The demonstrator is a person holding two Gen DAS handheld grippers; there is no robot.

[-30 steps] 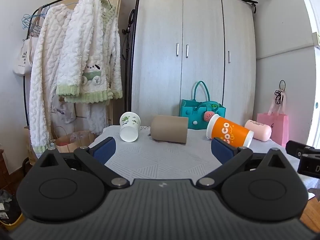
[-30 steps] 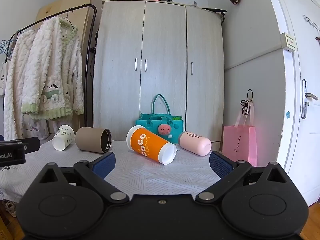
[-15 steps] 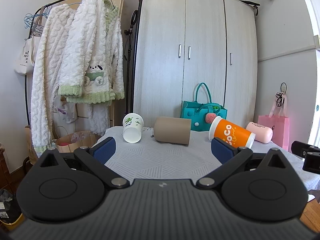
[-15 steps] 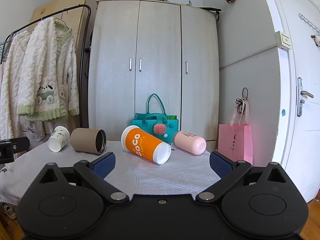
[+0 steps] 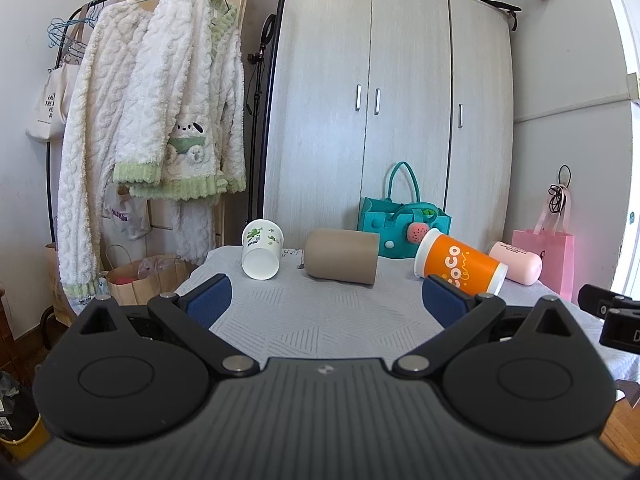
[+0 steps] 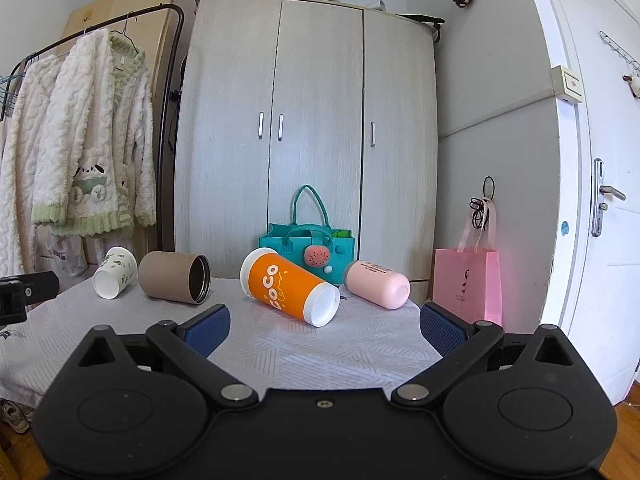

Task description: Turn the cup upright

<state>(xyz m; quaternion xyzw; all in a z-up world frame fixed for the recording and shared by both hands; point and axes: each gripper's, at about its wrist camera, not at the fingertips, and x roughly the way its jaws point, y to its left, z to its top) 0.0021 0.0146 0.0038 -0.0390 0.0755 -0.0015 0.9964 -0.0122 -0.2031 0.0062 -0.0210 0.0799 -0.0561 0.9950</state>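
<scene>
Several cups lie on their sides along the far part of a table with a white cloth [image 5: 320, 320]: a white cup with green print [image 5: 261, 254] [image 6: 114, 273], a brown cup [image 5: 342, 256] [image 6: 174, 277], an orange "CoCo" cup [image 5: 460, 266] [image 6: 290, 286] and a pink cup [image 5: 516, 262] [image 6: 378, 284]. My left gripper [image 5: 326, 304] is open and empty, short of the brown cup. My right gripper [image 6: 324, 326] is open and empty, short of the orange cup.
A teal bag [image 6: 312, 246] stands behind the cups before a wardrobe [image 6: 312, 140]. A clothes rack with white robes [image 5: 160, 140] stands at the left. A pink bag [image 6: 470, 280] and a door [image 6: 600, 200] are at the right.
Both views have shifted slightly; the cups sit a little nearer and lower than half a second ago. Both grippers stay open and empty. The cups have not moved.
</scene>
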